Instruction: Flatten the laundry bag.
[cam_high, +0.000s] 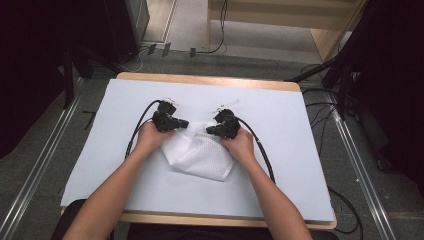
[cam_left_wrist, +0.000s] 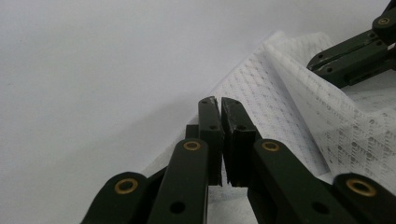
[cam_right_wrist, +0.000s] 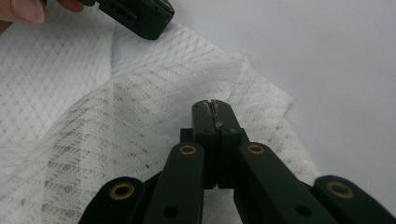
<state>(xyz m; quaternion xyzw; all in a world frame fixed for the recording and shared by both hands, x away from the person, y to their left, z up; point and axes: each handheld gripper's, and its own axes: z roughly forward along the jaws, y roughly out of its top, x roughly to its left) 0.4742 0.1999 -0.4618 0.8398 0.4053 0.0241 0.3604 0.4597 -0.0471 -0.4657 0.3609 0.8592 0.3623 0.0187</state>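
A white mesh cloth (cam_high: 205, 152) lies crumpled in the middle of the white table cover (cam_high: 290, 130). My left gripper (cam_high: 186, 123) sits at the cloth's upper left edge. In the left gripper view its jaws (cam_left_wrist: 218, 100) stand pressed together with the cloth (cam_left_wrist: 280, 93) edge running in under them. My right gripper (cam_high: 209, 130) is at the cloth's upper right. Its jaws (cam_right_wrist: 213, 103) are closed tight on a raised fold of the cloth (cam_right_wrist: 93, 130). The two grippers point toward each other, a short gap apart. The other gripper (cam_left_wrist: 355, 58) shows farther off in each gripper view.
The white cover lies on a wooden table (cam_high: 200, 80). A black cable (cam_high: 137, 127) trails from the left gripper and another cable (cam_high: 262, 150) from the right. A person's forearms come in from the bottom edge. Dark stands and floor cables lie beyond the table's right side.
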